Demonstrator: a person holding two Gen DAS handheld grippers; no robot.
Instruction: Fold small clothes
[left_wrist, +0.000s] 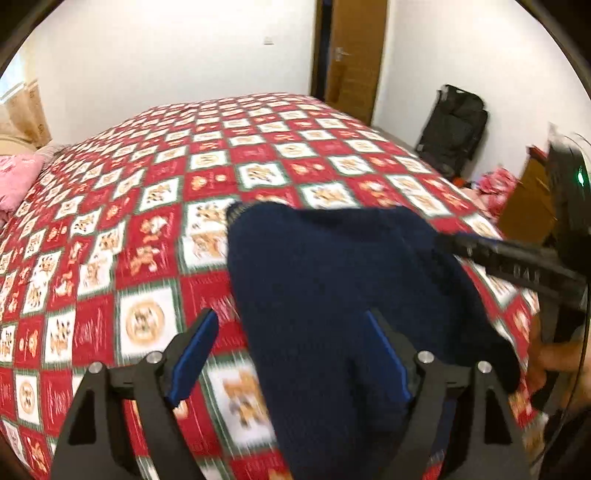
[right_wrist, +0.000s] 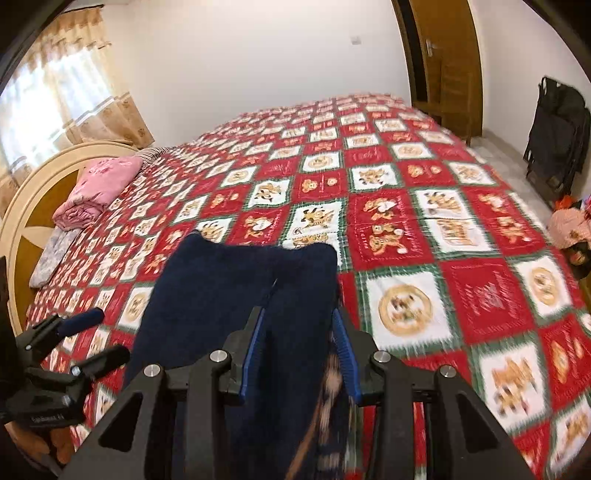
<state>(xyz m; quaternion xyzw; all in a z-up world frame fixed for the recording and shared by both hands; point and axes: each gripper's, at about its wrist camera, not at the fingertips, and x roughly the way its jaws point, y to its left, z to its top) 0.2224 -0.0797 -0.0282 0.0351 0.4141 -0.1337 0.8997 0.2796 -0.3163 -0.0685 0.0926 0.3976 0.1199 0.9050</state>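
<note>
A navy knit garment (left_wrist: 332, 266) lies on the red-and-white patterned bedspread (left_wrist: 155, 229). In the left wrist view my left gripper (left_wrist: 291, 315) is open. The fabric covers the space by its right finger, while its left finger (left_wrist: 195, 350) stands apart over the quilt. My right gripper (right_wrist: 300, 319) is shut on a bunched edge of the navy garment (right_wrist: 229, 284), with fabric filling the gap between its blue pads. From the right wrist view the left gripper (right_wrist: 98, 336) shows at the lower left, its jaws apart. The right gripper's fingers (left_wrist: 465, 245) reach onto the garment from the right.
A folded pink blanket (right_wrist: 99, 184) and a striped cloth lie by the cream headboard (right_wrist: 26, 221). A black bag (left_wrist: 452, 129) leans on the wall near the wooden door (left_wrist: 351, 55). A heap of clothes (right_wrist: 569, 225) sits on the floor to the right of the bed.
</note>
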